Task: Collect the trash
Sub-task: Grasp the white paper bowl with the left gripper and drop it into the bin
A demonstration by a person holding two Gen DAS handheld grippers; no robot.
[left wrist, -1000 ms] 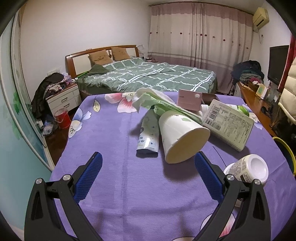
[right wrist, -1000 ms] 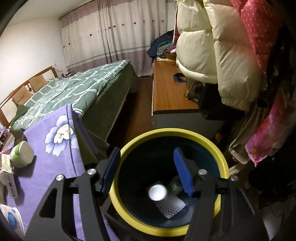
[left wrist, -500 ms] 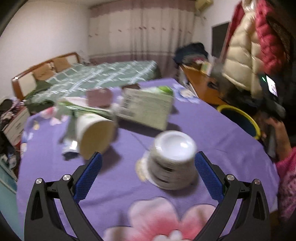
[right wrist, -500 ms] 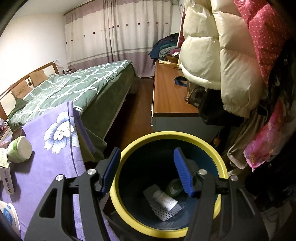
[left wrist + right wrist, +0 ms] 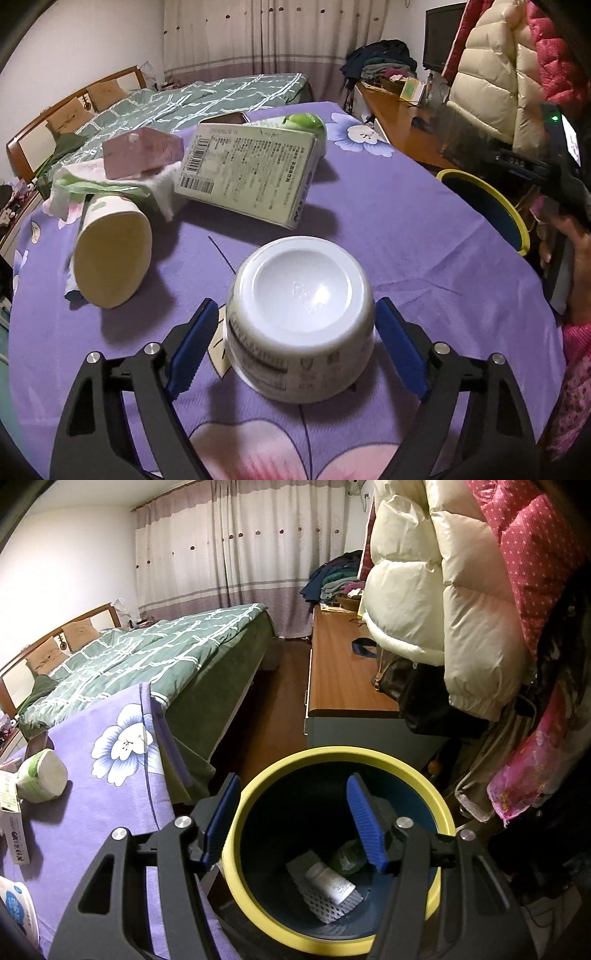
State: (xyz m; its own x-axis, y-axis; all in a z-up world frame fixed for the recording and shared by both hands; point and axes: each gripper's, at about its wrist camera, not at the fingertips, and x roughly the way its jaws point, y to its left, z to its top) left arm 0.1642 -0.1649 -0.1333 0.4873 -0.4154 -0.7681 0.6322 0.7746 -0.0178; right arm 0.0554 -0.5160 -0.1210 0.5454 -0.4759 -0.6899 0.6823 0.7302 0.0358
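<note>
Little can truly be read. The white carton [image 5: 251,177], lying far of the upturned bowl [image 5: 301,321] on the purple cloth, carries a barcode at its left end and dense rows of small print, too fine to make out. The bowl's side bears a dark printed band and small symbols, illegible. On the black device [image 5: 524,162] at the far right, pale characters possibly read "DAS". In the bin [image 5: 340,853], the white bottle's [image 5: 328,880] label stays unreadable.
</note>
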